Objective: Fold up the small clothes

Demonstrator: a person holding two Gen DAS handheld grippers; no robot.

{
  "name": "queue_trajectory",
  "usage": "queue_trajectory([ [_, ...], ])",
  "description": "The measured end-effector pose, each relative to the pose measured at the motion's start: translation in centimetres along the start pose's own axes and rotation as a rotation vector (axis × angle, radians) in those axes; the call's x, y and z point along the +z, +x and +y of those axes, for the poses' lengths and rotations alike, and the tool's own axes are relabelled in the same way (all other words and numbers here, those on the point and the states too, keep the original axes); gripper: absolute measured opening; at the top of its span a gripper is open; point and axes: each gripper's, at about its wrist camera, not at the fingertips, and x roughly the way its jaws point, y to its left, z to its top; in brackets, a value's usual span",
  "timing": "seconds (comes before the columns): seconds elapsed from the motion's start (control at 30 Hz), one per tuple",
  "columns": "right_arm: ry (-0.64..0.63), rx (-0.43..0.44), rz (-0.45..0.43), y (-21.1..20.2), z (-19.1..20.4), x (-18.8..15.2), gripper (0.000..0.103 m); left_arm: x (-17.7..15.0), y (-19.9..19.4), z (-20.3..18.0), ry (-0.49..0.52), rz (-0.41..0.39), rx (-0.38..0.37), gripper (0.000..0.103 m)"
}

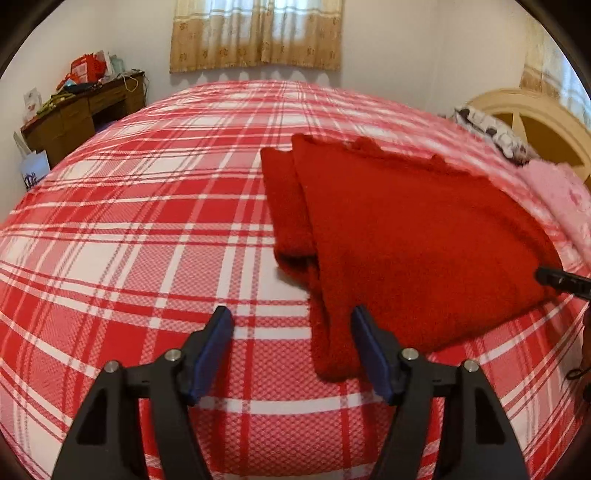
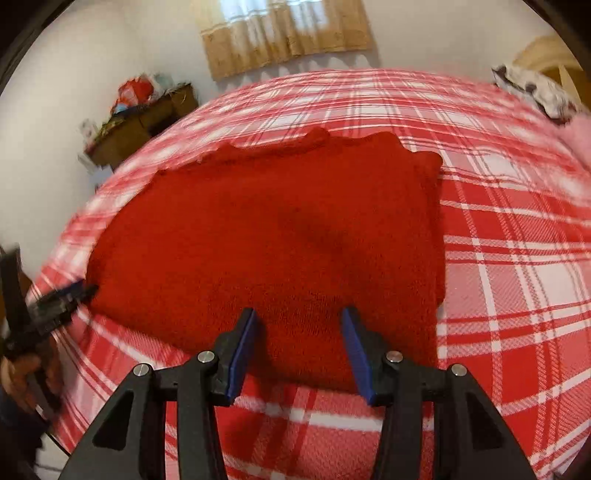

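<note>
A red knitted sweater (image 1: 406, 240) lies partly folded on the red and white plaid bed (image 1: 147, 240). One sleeve end reaches toward my left gripper (image 1: 291, 325), which is open and empty, just left of that sleeve. In the right wrist view the sweater (image 2: 277, 240) fills the middle. My right gripper (image 2: 299, 325) is open and empty over the sweater's near edge. The right gripper's tip also shows in the left wrist view (image 1: 561, 280) at the sweater's right edge. The left gripper shows blurred in the right wrist view (image 2: 62, 295) at the sweater's left corner.
A wooden desk (image 1: 81, 114) piled with bags and boxes stands by the far left wall. A curtained window (image 1: 255, 33) is behind the bed. A pink cloth (image 1: 565, 199), a patterned pillow (image 1: 491, 133) and a cream headboard (image 1: 535, 118) lie at the right.
</note>
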Motion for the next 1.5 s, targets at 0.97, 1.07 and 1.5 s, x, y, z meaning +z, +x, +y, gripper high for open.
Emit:
queue_trajectory([
  [0.97,-0.123,0.013,-0.005,1.2,7.1,2.4,0.05,-2.4,-3.1,2.3,-0.069,-0.056,-0.102,0.077],
  [1.07,-0.257,0.032,-0.024,0.3,10.9,1.3,0.05,-2.4,-4.0,3.6,-0.058,-0.068,-0.075,0.082],
  [1.5,-0.601,0.001,-0.041,2.4,22.2,-2.8,0.05,1.6,-2.6,7.7,-0.134,-0.084,-0.096,0.092],
])
